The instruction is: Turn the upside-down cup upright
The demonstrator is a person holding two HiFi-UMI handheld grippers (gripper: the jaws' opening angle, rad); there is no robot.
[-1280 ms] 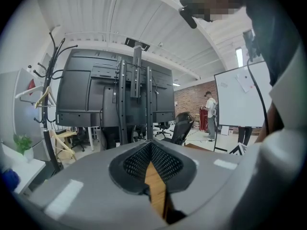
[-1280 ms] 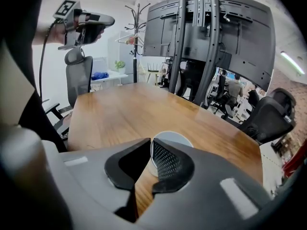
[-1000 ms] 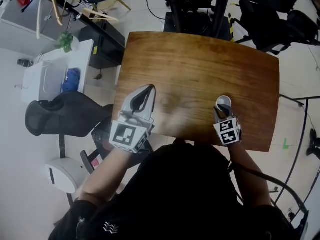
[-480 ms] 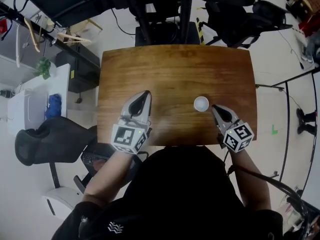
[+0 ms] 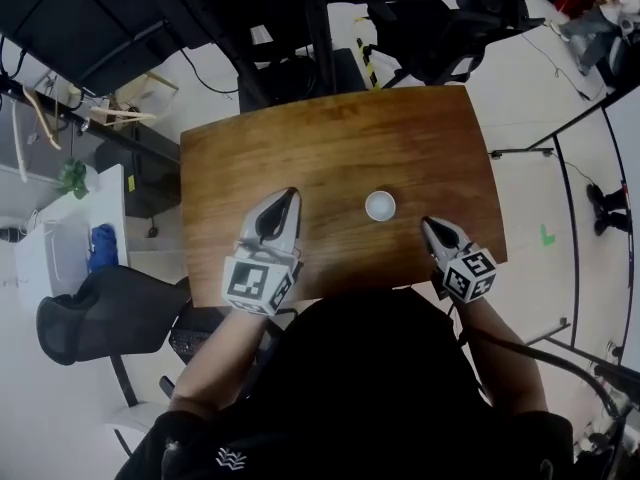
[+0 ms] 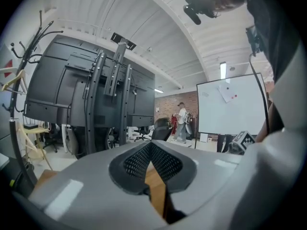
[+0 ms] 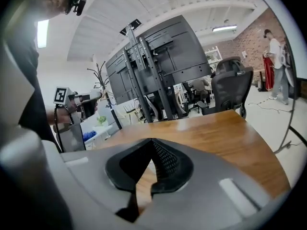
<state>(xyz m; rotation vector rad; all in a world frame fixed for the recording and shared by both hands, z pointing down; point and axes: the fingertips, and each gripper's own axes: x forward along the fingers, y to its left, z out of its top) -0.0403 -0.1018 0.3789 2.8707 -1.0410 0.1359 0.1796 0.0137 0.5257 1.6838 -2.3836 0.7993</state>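
Wooden table (image 5: 330,148) on pale floor (image 5: 520,98), black chair (image 5: 85,323) nearby.

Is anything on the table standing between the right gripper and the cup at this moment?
Nothing visible does. In the head view only bare wood of the table lies between the right gripper, jaws together and empty, and the cup. The two are apart, not touching.
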